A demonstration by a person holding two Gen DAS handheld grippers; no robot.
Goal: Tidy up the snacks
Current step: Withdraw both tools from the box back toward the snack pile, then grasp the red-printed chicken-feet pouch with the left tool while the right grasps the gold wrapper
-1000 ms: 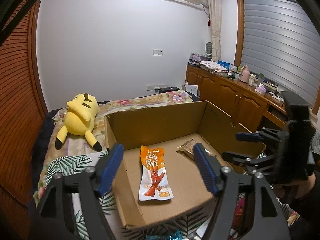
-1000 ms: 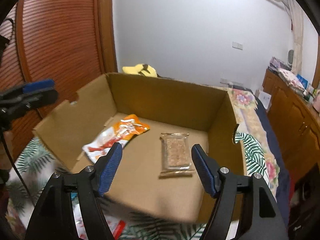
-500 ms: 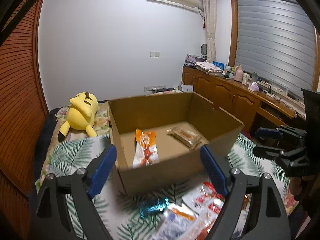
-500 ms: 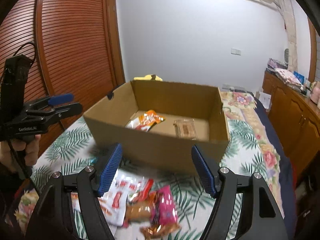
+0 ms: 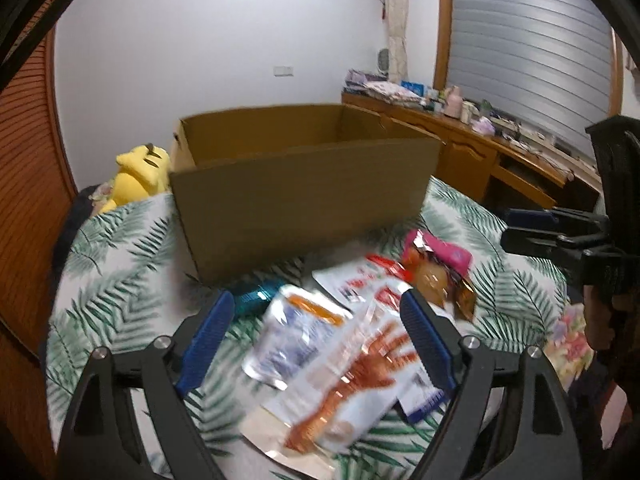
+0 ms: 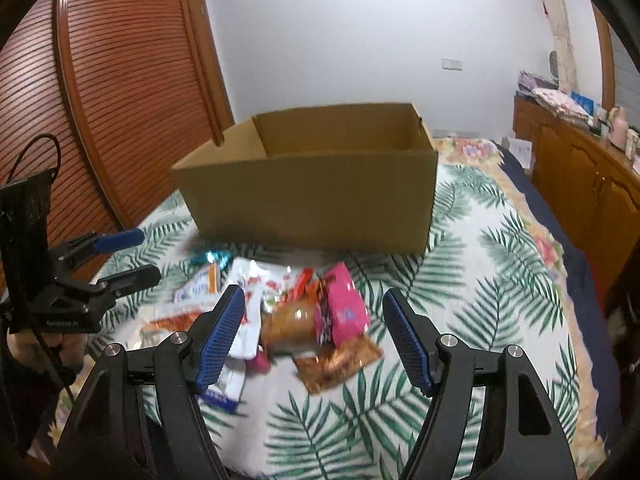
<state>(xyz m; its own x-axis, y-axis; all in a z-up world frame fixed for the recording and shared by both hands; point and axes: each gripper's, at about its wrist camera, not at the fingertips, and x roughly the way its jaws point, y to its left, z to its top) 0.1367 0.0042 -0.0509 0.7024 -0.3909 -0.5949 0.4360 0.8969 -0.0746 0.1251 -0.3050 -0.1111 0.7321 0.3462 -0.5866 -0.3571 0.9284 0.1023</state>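
An open cardboard box (image 5: pixel 300 196) (image 6: pixel 312 200) stands on the bed; its inside is hidden from both views. A pile of snack packets lies in front of it: a chicken-feet packet (image 5: pixel 352 368), a white and orange packet (image 5: pixel 292 332), a teal packet (image 5: pixel 252 298) and a pink packet (image 5: pixel 444 254) (image 6: pixel 346 308). My left gripper (image 5: pixel 316 340) is open and empty, low over the pile. My right gripper (image 6: pixel 314 336) is open and empty, over the pink and brown packets (image 6: pixel 296 324). Each gripper shows at the edge of the other's view.
The bedspread (image 6: pixel 500 280) has a green leaf print. A yellow plush toy (image 5: pixel 138 172) lies behind the box on the left. A wooden sideboard (image 5: pixel 500 156) with clutter runs along the right. A wooden slatted door (image 6: pixel 120 100) stands on the left.
Both grippers have pulled back from above the box and dropped low over the snack pile in front of it. The two packets inside the box are out of sight now.
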